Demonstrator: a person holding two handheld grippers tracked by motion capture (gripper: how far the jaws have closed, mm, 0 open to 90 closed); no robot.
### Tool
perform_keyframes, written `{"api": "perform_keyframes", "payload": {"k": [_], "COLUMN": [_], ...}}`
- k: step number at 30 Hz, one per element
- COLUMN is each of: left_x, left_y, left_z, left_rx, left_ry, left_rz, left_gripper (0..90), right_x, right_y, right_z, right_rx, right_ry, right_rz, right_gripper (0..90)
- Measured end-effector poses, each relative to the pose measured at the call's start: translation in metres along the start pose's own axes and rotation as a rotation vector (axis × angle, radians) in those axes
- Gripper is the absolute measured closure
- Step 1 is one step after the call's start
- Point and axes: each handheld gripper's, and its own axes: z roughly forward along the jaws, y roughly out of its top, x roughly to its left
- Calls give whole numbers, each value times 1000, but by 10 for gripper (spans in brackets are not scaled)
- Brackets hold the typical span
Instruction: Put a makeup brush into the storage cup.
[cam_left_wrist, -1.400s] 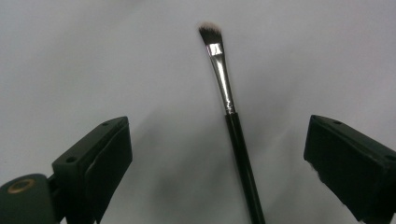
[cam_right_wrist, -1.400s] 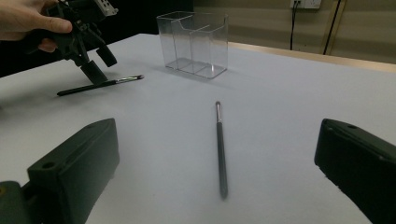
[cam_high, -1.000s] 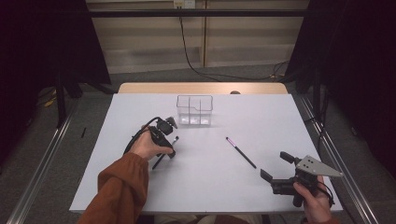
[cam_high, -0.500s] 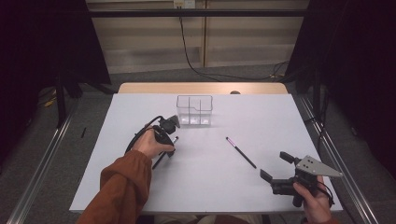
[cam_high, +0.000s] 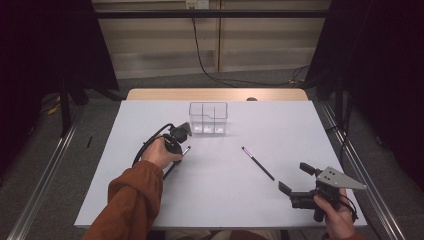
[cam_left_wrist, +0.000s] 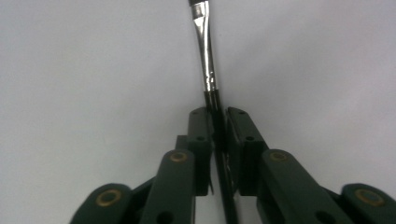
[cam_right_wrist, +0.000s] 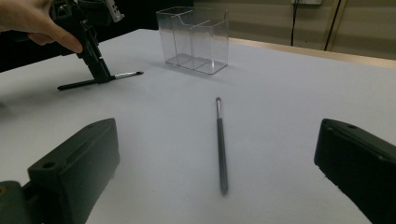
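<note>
A thin black-handled brush (cam_left_wrist: 205, 51) with a silver ferrule lies on the white table (cam_high: 225, 200). My left gripper (cam_high: 178, 146) points down at it. Its jaws have just been closing and are now shut on the handle (cam_left_wrist: 218, 116). From the right gripper view, that left gripper (cam_right_wrist: 100, 74) pins the brush (cam_right_wrist: 126, 74) against the table. A second brush (cam_high: 258, 163) with a purple tip lies loose at centre right. My right gripper (cam_high: 295, 177) rests open near the front right corner, and this brush (cam_right_wrist: 220, 144) lies ahead of its wide-apart jaws (cam_right_wrist: 215, 135).
A clear plastic organizer box (cam_high: 208, 118) with compartments stands at the back centre of the table, also seen ahead in the right gripper view (cam_right_wrist: 196, 39). A black cable (cam_high: 145, 147) loops left of the left hand. Dark floor and metal rails flank the table.
The left gripper's jaws have closed onto the brush handle. Both hands have kept their places, and the second brush has not moved.
</note>
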Motion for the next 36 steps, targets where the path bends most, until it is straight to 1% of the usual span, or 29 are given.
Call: {"api": "perform_keyframes", "payload": {"k": [1, 4, 8, 10, 13, 18, 20, 21, 23, 24, 27, 29, 30, 33, 34, 36], "left_x": [0, 0, 2, 3, 6, 10, 11, 11, 13, 15, 18, 20, 19, 19, 19, 19], "left_y": [0, 0, -1, -1, -2, -5, -6, -8, -9, -11, -13, -16, -17, -19, -19, -20], "left_z": [0, 0, 0, -1, -1, -2, -3, -4, -5, -7, -11, -15, -17, -21, -23, -24], "left_rx": [1, -2, -9, -10, -18, -32, -47, -62, -69, -81, -106, -135, -145, -174, -178, -196], "left_ry": [-2, -4, -19, -23, -46, -66, -61, -47, -42, -49, -50, -54, -62, -70, -67, -82], "left_rz": [3, 0, -15, -10, -23, -25, -41, -47, -53, -58, -69, -77, -84, -84, -78, -80], "left_gripper": [840, 842, 843, 843, 843, 844, 844, 844, 844, 844, 846, 846, 846, 846, 846, 846], "right_x": [0, 0, 0, 0, 0, -1, 0, 0, 0, 0, 0, 0, 0, 0, 0, 0], "right_y": [0, 0, 0, 0, 0, 0, 0, 0, 0, 0, 0, 0, 0, 0, 0, 0], "right_z": [0, 0, 0, 0, 0, 0, 0, 0, 0, 0, 0, 0, 0, 0, 0, 0], "right_rx": [0, 1, 1, 1, 1, 0, -3, -2, -1, -2, -2, -2, -2, -3, -3, -3], "right_ry": [0, 2, 2, 2, 1, 0, 0, 1, 1, 0, 0, 0, 0, 1, 1, 1], "right_rz": [0, 0, -2, -1, 1, 0, 1, 1, 2, 2, 2, 2, 2, 2, 2, 2], "right_gripper": [0, 0, 0, 0, 0, 0, 0, 0, 0, 0, 0, 0, 0, 0, 0, 0]}}
